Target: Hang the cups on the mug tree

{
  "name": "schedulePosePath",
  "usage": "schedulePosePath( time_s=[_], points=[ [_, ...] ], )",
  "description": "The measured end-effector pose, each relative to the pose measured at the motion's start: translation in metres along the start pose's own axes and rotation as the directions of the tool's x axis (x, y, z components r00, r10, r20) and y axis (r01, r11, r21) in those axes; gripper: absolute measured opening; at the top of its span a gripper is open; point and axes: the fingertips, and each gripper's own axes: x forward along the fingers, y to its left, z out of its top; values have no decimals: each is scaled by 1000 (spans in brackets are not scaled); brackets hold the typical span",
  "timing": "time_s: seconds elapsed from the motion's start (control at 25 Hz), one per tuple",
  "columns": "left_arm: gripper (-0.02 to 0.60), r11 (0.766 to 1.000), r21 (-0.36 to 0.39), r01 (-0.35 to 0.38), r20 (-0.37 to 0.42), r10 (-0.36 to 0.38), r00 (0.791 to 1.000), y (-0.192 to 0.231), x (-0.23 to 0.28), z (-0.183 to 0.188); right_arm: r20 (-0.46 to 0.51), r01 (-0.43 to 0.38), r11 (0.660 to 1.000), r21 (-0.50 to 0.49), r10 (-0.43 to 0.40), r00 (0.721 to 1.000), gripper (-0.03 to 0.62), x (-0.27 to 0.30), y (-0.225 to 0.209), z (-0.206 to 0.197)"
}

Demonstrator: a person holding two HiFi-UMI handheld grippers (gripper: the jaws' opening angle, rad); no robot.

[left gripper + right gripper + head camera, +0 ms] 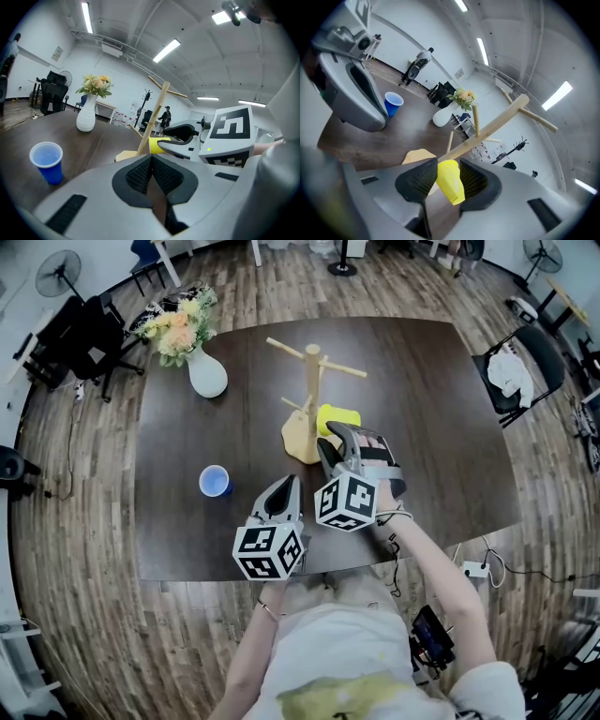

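A yellow cup [337, 416] lies on its side on the dark table [422, 409], right beside the base of the wooden mug tree [312, 371]. My right gripper [336, 437] reaches it from the near side. In the right gripper view the yellow cup [450, 180] sits between the two pads, which press on its sides, so the right gripper [449, 164] is shut on it. My left gripper [289, 482] hovers near the front edge, its jaws shut with nothing between them [151, 158]. A blue cup [215, 481] stands upright to its left. The tree's pegs are bare.
A white vase [206, 371] with flowers stands at the table's far left. Chairs [520, 371] and fans ring the table on the wooden floor. The table's front edge runs just beneath both grippers.
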Motion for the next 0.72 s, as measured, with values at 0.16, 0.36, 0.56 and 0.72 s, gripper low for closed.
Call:
schedulePosePath(
  time_s=[0.16,0.36,0.56,0.72],
  points=[
    [17,1000,7,-14,6,14,1000,-8,-1,0,33,-10,992,125,6,999,55,-12,-5,-7],
    [17,1000,21,-22,6,22,1000,-24,-2,-2,82,-71,952,296,49,995,25,-30,-8,-24],
    [16,999,22,-44,12,44,999,-36,-4,-3,172,-158,885,439,90,981,20,-50,-10,-36],
    [17,999,14,-51,10,51,999,-47,-6,-8,224,-218,823,524,114,968,20,-66,-5,-48]
  ],
)
